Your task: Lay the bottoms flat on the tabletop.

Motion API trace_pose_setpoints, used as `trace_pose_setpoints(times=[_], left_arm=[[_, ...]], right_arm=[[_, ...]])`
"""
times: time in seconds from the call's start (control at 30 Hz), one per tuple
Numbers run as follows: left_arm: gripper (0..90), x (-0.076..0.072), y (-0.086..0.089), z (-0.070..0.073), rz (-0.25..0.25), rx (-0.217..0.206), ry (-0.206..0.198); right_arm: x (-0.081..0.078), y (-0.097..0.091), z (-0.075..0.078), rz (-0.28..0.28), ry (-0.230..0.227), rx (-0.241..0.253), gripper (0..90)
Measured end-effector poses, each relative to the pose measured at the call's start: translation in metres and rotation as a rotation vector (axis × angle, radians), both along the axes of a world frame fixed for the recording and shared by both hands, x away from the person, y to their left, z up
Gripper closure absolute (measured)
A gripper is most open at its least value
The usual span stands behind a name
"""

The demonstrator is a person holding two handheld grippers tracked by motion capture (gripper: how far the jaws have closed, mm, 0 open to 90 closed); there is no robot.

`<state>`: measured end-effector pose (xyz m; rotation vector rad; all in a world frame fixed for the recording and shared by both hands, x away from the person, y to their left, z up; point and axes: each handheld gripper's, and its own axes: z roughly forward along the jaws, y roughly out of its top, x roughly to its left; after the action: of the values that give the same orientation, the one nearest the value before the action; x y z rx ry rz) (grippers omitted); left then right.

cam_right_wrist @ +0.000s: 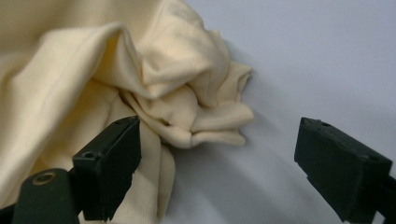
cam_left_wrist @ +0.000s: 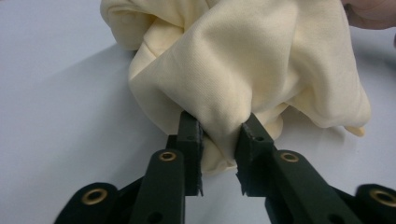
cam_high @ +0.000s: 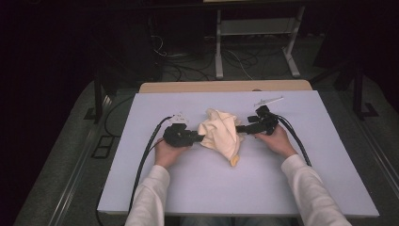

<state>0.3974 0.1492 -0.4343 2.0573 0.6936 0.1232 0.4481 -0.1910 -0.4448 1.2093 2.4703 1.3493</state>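
Observation:
A crumpled cream cloth (cam_high: 221,134) lies in a heap in the middle of the pale table (cam_high: 197,188). My left gripper (cam_high: 200,138) comes at it from the left. In the left gripper view the cloth (cam_left_wrist: 243,60) bulges above my left gripper (cam_left_wrist: 219,128), whose two black pads pinch a fold at its near edge. My right gripper (cam_high: 240,128) sits at the heap's right side. In the right gripper view its jaws stand wide apart; the left fingertip (cam_right_wrist: 112,158) rests against the cloth (cam_right_wrist: 93,70) and the other hovers over bare table, so my right gripper (cam_right_wrist: 217,140) holds nothing.
A small white tool (cam_high: 268,100) lies near the table's far right corner. Black cables (cam_high: 146,155) trail from both grippers over the table's edges. Beyond the far edge are floor cables and a metal stand (cam_high: 219,47).

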Motion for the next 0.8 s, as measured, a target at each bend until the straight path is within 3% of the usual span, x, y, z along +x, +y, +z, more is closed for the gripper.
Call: trace_pose_setpoints(times=[0.17, 0.33, 0.43, 0.5, 0.73, 0.8], left_arm=[[75.7, 0.0, -0.001, -0.002, -0.006, 0.006, -0.014], [76.1, 0.0, -0.001, -0.001, -0.002, 0.004, -0.015], [76.2, 0.0, -0.001, -0.002, 0.002, -0.007, -0.007], [76.2, 0.0, 0.0, -0.001, 0.002, -0.009, -0.002], [76.3, 0.0, 0.005, 0.004, 0.002, -0.067, 0.021], [76.4, -0.001, 0.005, 0.007, 0.003, -0.068, 0.015]], right_arm=[[0.007, 0.009, 0.001, 0.004, -0.009, 0.012, 22.0], [0.01, 0.023, 0.002, 0.035, 0.0, -0.028, 47.0], [0.01, 0.025, 0.0, 0.068, 0.023, -0.015, 64.8], [0.009, 0.025, 0.001, 0.068, 0.025, -0.02, 71.9], [0.0, 0.024, 0.012, 0.067, -0.018, -0.081, 79.6], [-0.003, 0.021, 0.015, 0.057, -0.027, -0.069, 80.8]])
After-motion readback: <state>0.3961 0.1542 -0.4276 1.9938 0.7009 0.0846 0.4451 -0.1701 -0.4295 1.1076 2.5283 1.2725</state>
